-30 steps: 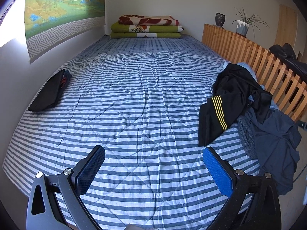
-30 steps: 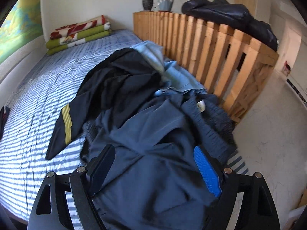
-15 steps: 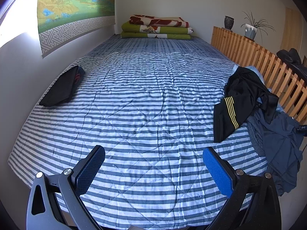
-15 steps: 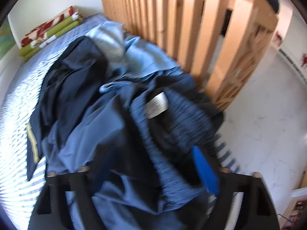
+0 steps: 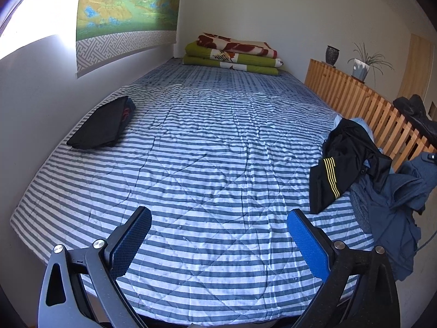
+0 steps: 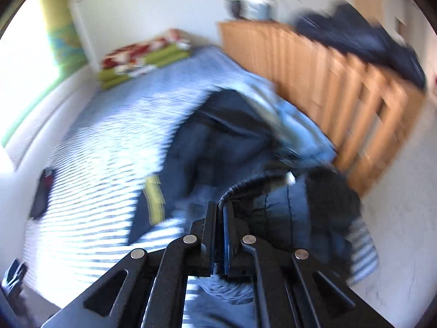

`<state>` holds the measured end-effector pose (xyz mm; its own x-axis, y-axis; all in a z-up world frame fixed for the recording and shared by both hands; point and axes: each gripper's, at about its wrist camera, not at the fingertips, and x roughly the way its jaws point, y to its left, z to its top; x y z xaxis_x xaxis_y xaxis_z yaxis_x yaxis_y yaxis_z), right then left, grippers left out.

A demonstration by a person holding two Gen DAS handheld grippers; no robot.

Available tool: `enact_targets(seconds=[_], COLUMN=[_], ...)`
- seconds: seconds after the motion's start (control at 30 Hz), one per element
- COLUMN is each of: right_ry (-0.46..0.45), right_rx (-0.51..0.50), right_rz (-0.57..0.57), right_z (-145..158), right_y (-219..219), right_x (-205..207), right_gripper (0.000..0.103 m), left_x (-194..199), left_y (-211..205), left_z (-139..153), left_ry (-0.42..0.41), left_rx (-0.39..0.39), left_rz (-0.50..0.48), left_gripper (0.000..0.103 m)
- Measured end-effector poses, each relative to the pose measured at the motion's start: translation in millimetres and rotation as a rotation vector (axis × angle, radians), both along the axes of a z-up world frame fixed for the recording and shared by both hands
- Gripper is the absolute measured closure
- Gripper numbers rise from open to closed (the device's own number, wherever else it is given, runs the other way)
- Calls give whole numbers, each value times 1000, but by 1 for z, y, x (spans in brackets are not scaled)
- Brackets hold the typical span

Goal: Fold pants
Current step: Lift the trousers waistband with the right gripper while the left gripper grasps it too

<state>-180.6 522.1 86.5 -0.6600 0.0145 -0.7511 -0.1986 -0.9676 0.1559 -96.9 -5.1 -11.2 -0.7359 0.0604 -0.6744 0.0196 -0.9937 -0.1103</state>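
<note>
Clamping the waistband of the dark blue fabric pants, your right claw has just been closing on it at the striped bed's right edge; blur hides their long axis. Your left claw hangs released over the bed's near edge.

Matt cloth pants (slatted wood railing)
</note>
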Motion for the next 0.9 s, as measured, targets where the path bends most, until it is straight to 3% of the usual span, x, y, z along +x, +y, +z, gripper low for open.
enact_targets(seconds=[0.17,0.3,0.47,0.57,0.63,0.7,0.8,0.9], right_ry=[77,92,54,-57,-95,-89,-79,-109], right_rx=[2,-18,-89,-81,-111,-116,-94,-10], right_rz=[245,431,635,761,779,750,667,574], right_z=[40,44,17,-14,-24,-24,-26,-43], right_y=[-130,-251,-390,-449,-451,-424,-369,-311], right_x=[-36,-68,-93,-95,-93,-95,-92,-93], right_gripper=[99,99,99,94,85,65,64,64], left_x=[12,21,37,45,46,42,28,6], left_y=[-49,-97,-158,-184,-195,-201,-197,-181], left_z=[0,-1,-6,-9,-12,-19,-34,-56], left_ry=[14,12,-2,-9,-20,-33,-61,-122], left_rx=[18,14,7,5,4,13,45,104], left_rz=[76,158,269,302,305,292,262,212], left_gripper=[2,2,2,2,2,2,2,2])
